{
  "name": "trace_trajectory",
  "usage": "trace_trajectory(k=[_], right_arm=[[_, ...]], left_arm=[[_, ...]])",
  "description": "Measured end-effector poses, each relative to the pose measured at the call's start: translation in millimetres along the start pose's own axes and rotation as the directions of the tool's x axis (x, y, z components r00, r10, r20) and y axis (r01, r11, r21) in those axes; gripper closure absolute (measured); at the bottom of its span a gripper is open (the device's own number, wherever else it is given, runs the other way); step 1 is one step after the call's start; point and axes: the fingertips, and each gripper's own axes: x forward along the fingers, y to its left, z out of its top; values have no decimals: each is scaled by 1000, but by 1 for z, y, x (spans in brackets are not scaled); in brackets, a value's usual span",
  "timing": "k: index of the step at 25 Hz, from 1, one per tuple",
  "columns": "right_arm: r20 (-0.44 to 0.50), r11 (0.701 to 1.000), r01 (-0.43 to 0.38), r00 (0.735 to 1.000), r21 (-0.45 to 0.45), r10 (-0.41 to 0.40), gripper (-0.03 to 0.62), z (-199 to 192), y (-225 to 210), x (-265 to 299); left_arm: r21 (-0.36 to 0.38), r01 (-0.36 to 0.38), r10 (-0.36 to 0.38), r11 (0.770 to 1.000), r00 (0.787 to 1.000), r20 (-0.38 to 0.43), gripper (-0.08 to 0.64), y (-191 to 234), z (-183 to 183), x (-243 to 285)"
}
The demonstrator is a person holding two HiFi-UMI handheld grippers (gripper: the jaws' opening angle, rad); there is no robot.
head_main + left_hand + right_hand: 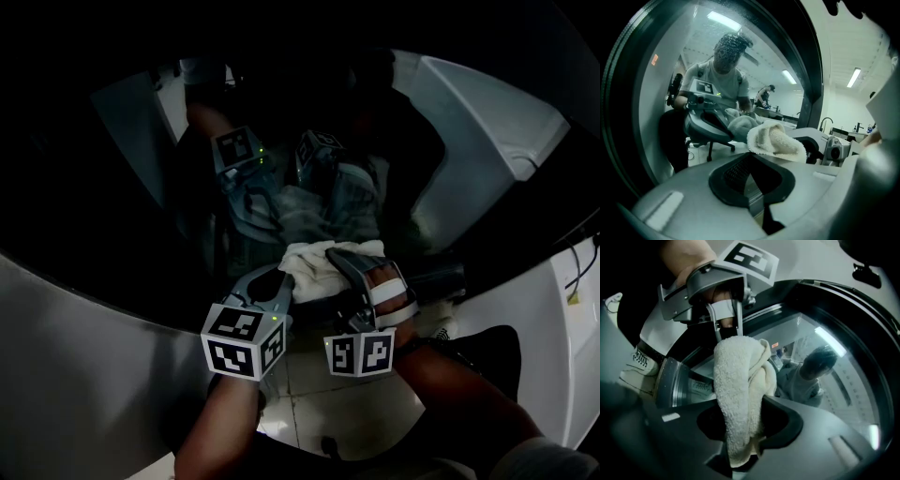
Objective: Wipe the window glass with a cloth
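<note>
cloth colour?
The cloth is cream-white terry, clearest in the right gripper view.

Two grippers (pixel 279 284) (pixel 349 261), one cloth (pixel 309 261), one window (pixel 834 394)

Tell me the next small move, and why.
Probably press the right gripper forward and sweep it across the glass. Its jaws are shut on the bunched cloth, which seems to sit near the pane's rim, so most of the glass lies beyond it.
</note>
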Motion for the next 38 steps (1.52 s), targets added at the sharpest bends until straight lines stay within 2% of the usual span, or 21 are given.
trace_trajectory(k=[4, 7, 14, 18, 21, 24, 28, 33, 38], right_arm=[[-38, 989, -147, 988, 27, 148, 454, 1, 3, -1], [-49, 977, -213, 976, 16, 213, 454, 0, 6, -1], [-69, 964, -264, 963, -15, 262, 456, 0, 7, -11], [-100, 969, -242, 967, -53, 236, 457, -3, 8, -21], [-98, 974, -210, 974, -80, 202, 457, -3, -9, -46], [-79, 982, -158, 986, -106, 150, 457, -6, -57, -78], [-56, 972, -42, 998, -231, 30, 457, -7, -118, -104], [10, 930, 149, 988, -336, -155, 457, 22, -191, -128], [64, 849, 319, 944, -421, -322, 457, 33, -260, -130]], left_arm=[[-5, 15, -15, 1000, 1000, 15, 543, -3, -1, 0], [-6, 22, -22, 1000, 1000, 21, 543, -3, -4, 1], [-6, 31, -31, 1000, 999, 18, 543, -11, -7, -6], [53, 104, -108, 993, 992, 61, 543, -22, -11, -11], [90, 153, -163, 984, 979, 119, 543, -45, -1, -19], [117, 138, -154, 983, 977, 146, 543, -72, 31, -18], [107, 146, -161, 983, 977, 143, 543, -96, 54, 8], [138, 190, -205, 972, 973, 107, 543, -126, 47, 19], [157, 209, -228, 965, 967, 116, 543, -137, 52, 19]])
